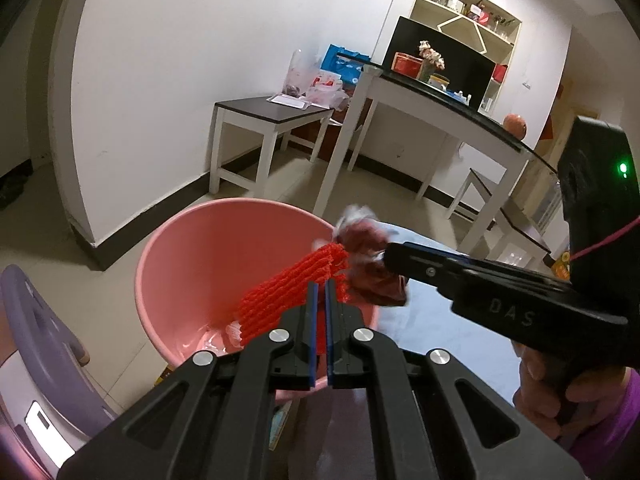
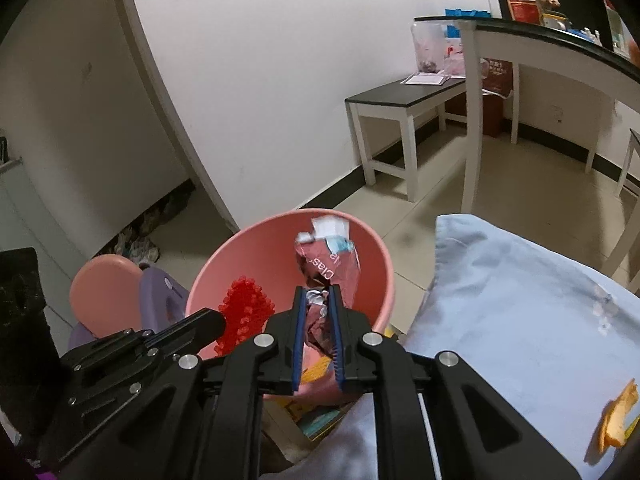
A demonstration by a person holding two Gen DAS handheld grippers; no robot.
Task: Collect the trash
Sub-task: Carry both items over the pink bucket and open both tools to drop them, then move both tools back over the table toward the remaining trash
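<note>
1. Trash goes over a pink bucket [image 1: 188, 264], which stands on the tiled floor beside a bed covered in pale blue sheet [image 2: 520, 312].
2. The left gripper [image 1: 322, 286] is clenched on a red foam net [image 1: 296, 288]; the net sticks out past the fingertips and hangs above the bucket's open mouth.
3. The right gripper [image 2: 318, 300] is clamped on a crumpled maroon wrapper [image 2: 328, 268], whose loose end juts forward over the bucket.
4. In the left wrist view the wrapper [image 1: 370, 260] and the net sit just beside each other, touching or nearly so.
5. A purple stool [image 1: 44, 344] stands next to the bucket.
6. An orange scrap [image 2: 618, 420] lies on the sheet, well apart from both grippers.
</note>
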